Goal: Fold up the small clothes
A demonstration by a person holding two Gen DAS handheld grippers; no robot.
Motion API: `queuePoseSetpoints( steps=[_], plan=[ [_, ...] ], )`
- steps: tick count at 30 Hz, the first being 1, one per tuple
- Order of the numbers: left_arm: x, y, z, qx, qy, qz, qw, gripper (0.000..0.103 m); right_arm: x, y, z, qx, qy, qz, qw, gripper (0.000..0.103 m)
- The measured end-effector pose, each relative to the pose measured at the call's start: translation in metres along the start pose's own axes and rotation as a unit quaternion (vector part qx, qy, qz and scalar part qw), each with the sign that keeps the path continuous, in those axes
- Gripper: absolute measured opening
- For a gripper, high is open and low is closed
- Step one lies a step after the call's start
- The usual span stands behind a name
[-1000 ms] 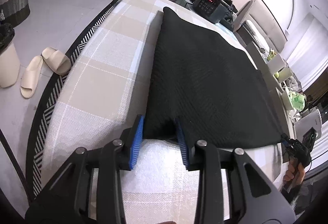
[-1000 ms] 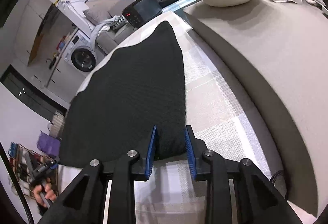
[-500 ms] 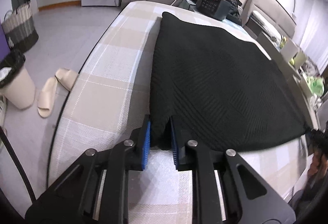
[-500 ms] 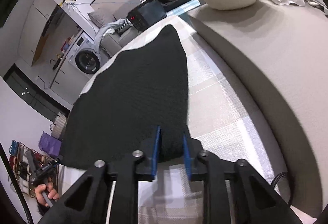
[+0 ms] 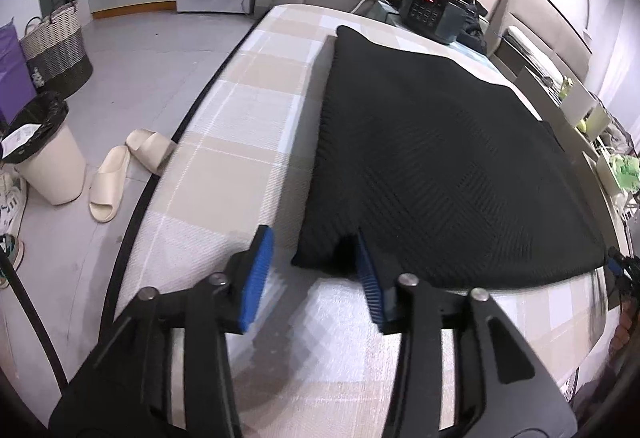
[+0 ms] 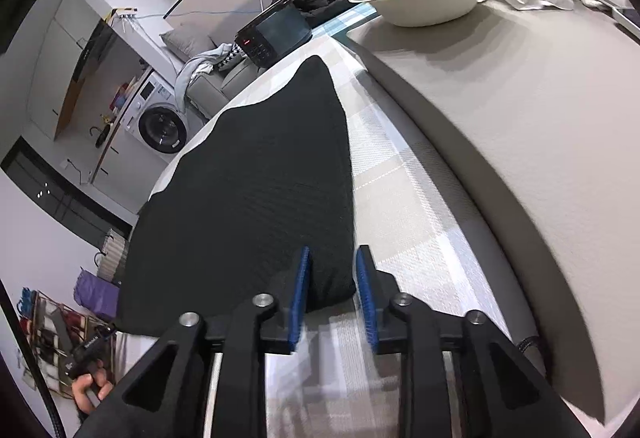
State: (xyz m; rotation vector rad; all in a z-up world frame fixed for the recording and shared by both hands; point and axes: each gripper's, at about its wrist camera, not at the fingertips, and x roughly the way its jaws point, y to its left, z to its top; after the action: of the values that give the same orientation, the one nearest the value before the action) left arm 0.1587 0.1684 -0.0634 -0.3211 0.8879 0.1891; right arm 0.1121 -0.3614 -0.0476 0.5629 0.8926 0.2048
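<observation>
One black knitted garment point(image 5: 440, 157) flat on one checked beige-and-white cloth-covered surface point(image 5: 240, 141), two grippers, left gripper point(image 5: 316, 274) and right gripper point(image 6: 330, 288), jaws just opened, near corners unclamped.

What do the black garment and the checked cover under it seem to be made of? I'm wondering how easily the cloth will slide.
The black garment looks like a matte knit, with raised chevron ribbing. The checked cover seems a woven, coarse-textured fabric in beige and white, its weave grain visible up close; neither looks slick.
</observation>
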Motion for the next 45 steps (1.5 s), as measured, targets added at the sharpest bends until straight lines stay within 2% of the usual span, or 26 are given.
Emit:
queuePoseSetpoints(
  steps=[3, 5, 7, 12, 13, 16, 18, 20, 21, 24, 26, 28, 29, 30, 32, 33, 35, 38, 39, 43, 45],
  plan=[
    [-0.007, 0.004, -0.005, -0.013, 0.003, 0.005, 0.9999, 0.06, -0.007, -0.005, -0.004, 0.013, 0.0, 0.014, 1.0, 0.037],
    [-0.01, 0.007, -0.007, -0.027, 0.007, 0.007, 0.9996, 0.075, -0.008, -0.006, -0.006, 0.016, 0.005, 0.023, 1.0, 0.04],
    [-0.012, 0.012, -0.008, -0.052, 0.012, -0.005, 0.9986, 0.082, -0.005, -0.004, -0.007, 0.015, 0.013, 0.019, 1.0, 0.041],
    [-0.018, 0.026, -0.013, -0.117, 0.036, -0.036, 0.9918, 0.088, 0.01, 0.004, -0.01, 0.027, 0.034, 0.003, 0.999, 0.041],
    [-0.02, 0.029, -0.014, -0.13, 0.035, -0.042, 0.99, 0.091, 0.011, 0.006, -0.011, 0.025, 0.031, -0.005, 0.999, 0.041],
    [-0.023, 0.042, -0.016, -0.177, 0.042, -0.067, 0.9811, 0.091, 0.006, 0.012, -0.012, 0.004, 0.011, -0.034, 0.999, 0.041],
    [-0.025, 0.048, -0.018, -0.203, 0.039, -0.095, 0.9737, 0.087, 0.0, 0.014, -0.011, -0.003, -0.007, -0.056, 0.998, 0.041],
    [-0.026, 0.05, -0.019, -0.218, 0.035, -0.127, 0.9669, 0.076, -0.01, 0.018, -0.011, -0.016, -0.033, -0.08, 0.996, 0.041],
    [-0.026, 0.049, -0.019, -0.221, 0.035, -0.138, 0.9648, 0.075, -0.015, 0.023, -0.012, -0.026, -0.045, -0.086, 0.995, 0.041],
    [-0.016, 0.044, -0.018, -0.224, 0.05, -0.18, 0.9567, 0.064, -0.022, 0.038, -0.015, -0.054, -0.07, -0.084, 0.993, 0.043],
    [-0.006, 0.04, -0.019, -0.233, 0.066, -0.204, 0.9487, 0.063, -0.022, 0.055, -0.019, -0.079, -0.075, -0.077, 0.991, 0.046],
    [0.002, 0.04, -0.02, -0.249, 0.064, -0.213, 0.9425, 0.062, -0.015, 0.078, -0.026, -0.115, -0.066, -0.058, 0.989, 0.052],
    [0.005, 0.041, -0.02, -0.259, 0.056, -0.219, 0.9389, 0.052, -0.01, 0.088, -0.031, -0.13, -0.062, -0.049, 0.988, 0.056],
    [0.008, 0.04, -0.019, -0.261, 0.051, -0.213, 0.9401, 0.045, -0.004, 0.103, -0.037, -0.15, -0.056, -0.036, 0.986, 0.057],
    [0.01, 0.038, -0.017, -0.257, 0.038, -0.195, 0.9458, 0.017, 0.009, 0.127, -0.047, -0.182, -0.039, -0.017, 0.982, 0.06],
    [0.01, 0.038, -0.016, -0.257, 0.032, -0.194, 0.9463, 0.013, 0.015, 0.14, -0.053, -0.199, -0.03, -0.007, 0.98, 0.061],
    [0.008, 0.037, -0.015, -0.256, 0.016, -0.192, 0.9472, 0.01, 0.024, 0.161, -0.062, -0.219, -0.021, -0.001, 0.976, 0.071],
    [0.001, 0.032, -0.01, -0.246, -0.002, -0.197, 0.9491, 0.008, 0.04, 0.2, -0.082, -0.277, -0.005, 0.019, 0.961, 0.076],
    [-0.001, 0.031, -0.009, -0.242, -0.006, -0.196, 0.9503, 0.008, 0.045, 0.213, -0.088, -0.299, -0.001, 0.022, 0.954, 0.078],
    [-0.009, 0.022, 0.0, -0.22, -0.019, -0.2, 0.9546, 0.007, 0.07, 0.264, -0.123, -0.406, 0.0, 0.022, 0.914, 0.08],
    [-0.014, 0.019, 0.003, -0.215, -0.024, -0.205, 0.9546, 0.007, 0.079, 0.278, -0.134, -0.426, 0.005, 0.037, 0.904, 0.08]
  ],
)
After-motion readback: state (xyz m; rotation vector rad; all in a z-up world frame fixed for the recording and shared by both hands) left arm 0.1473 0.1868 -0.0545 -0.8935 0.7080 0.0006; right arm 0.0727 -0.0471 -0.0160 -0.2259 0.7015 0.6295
